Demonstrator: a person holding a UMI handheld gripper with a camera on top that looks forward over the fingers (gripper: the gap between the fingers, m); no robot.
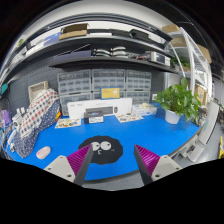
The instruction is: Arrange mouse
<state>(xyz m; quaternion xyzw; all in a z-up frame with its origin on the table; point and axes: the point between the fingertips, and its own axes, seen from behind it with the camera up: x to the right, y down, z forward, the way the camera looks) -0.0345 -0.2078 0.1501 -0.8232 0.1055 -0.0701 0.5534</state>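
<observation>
Blue matting (pixel 125 135) is seen covering the desk. The gripper (pixel 113 160) is held with jaws spread wide and nothing between them. The mouse (pixel 43 152), pale, lies well off beyond the left finger, near the mat's edge.

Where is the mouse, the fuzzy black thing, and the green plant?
mouse (pixel 43 152), gripper view, middle of its pale top
fuzzy black thing (pixel 102 150), gripper view, centre of its dark body, between the open gripper fingers
green plant (pixel 180 99), gripper view, middle of its leaves
</observation>
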